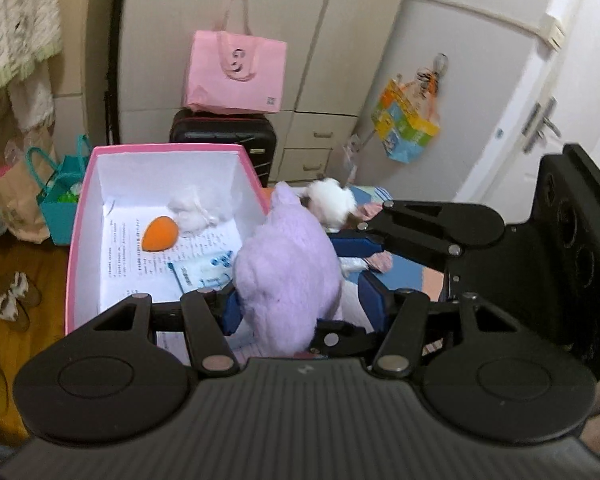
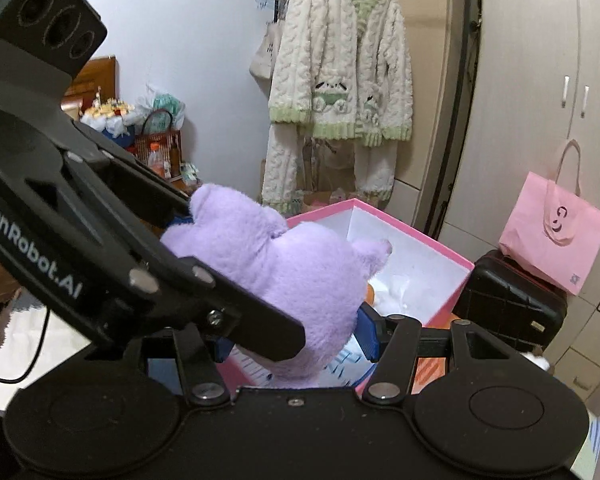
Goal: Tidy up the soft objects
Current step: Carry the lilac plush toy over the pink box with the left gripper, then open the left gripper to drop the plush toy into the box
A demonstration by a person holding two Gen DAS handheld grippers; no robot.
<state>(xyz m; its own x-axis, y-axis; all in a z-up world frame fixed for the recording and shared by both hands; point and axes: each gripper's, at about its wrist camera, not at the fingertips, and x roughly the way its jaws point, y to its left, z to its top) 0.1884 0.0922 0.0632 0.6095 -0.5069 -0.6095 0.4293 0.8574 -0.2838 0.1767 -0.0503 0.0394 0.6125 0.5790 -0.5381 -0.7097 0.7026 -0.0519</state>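
Left wrist view shows both grippers clamped on the purple plush toy (image 1: 286,272): the left gripper (image 1: 300,304) pinches its lower body, the right gripper (image 1: 374,264) grips from the side. It hangs over the pink box (image 1: 76,240) rim; inside lie an orange sponge (image 1: 160,233) and white fluff (image 1: 194,214).

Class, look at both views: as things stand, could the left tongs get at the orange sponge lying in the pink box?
Probably not yet. The left tongs are shut on the purple plush toy, which fills them. The orange sponge lies uncovered in the open pink box, so the toy must be let go first.
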